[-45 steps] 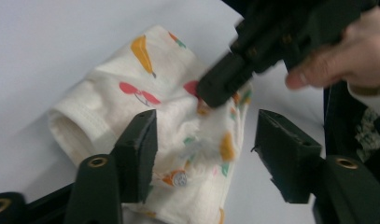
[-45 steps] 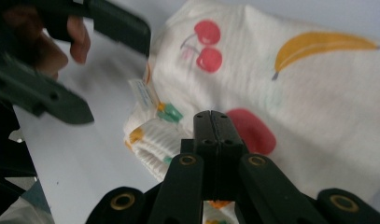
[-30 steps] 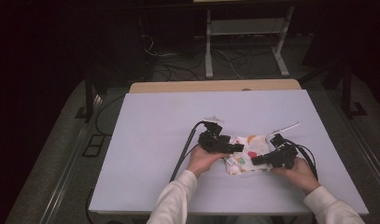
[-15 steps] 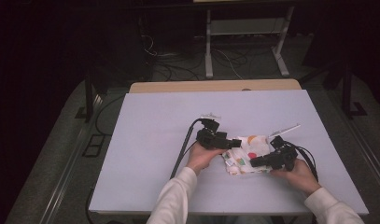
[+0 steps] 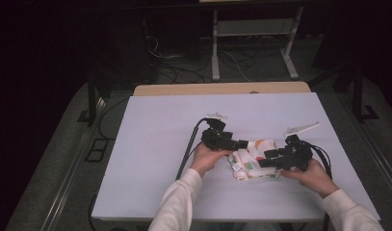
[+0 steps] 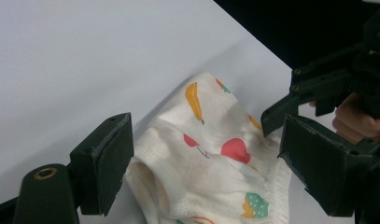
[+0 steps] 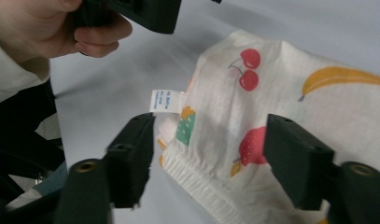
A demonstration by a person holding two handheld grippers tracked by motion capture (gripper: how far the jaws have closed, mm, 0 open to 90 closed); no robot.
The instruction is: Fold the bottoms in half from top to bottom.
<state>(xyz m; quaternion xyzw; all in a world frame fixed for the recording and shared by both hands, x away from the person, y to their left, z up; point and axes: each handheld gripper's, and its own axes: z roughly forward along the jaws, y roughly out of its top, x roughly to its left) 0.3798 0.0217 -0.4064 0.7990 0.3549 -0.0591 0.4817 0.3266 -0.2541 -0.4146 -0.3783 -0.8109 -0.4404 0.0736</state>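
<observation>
Fruit-print garment (image 5: 254,161) lying folded on white bench (image 5: 155,130), between my two claws. Care label (image 7: 165,101) sticking out at hem, blue print too small for me to read. Left claw (image 6: 206,154) standing spread, cloth between pads, not pressing. Right claw (image 7: 208,154) having just been opening, now straddling elastic hem, garment's lower edge cut off.

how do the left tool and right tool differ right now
The left tool sits at the far left edge of the folded fruit-print cloth; the right tool sits at its near right edge. The right tool's jaws have just been opening, the left's only slightly. Both stand open around the cloth, not pinching it.
</observation>
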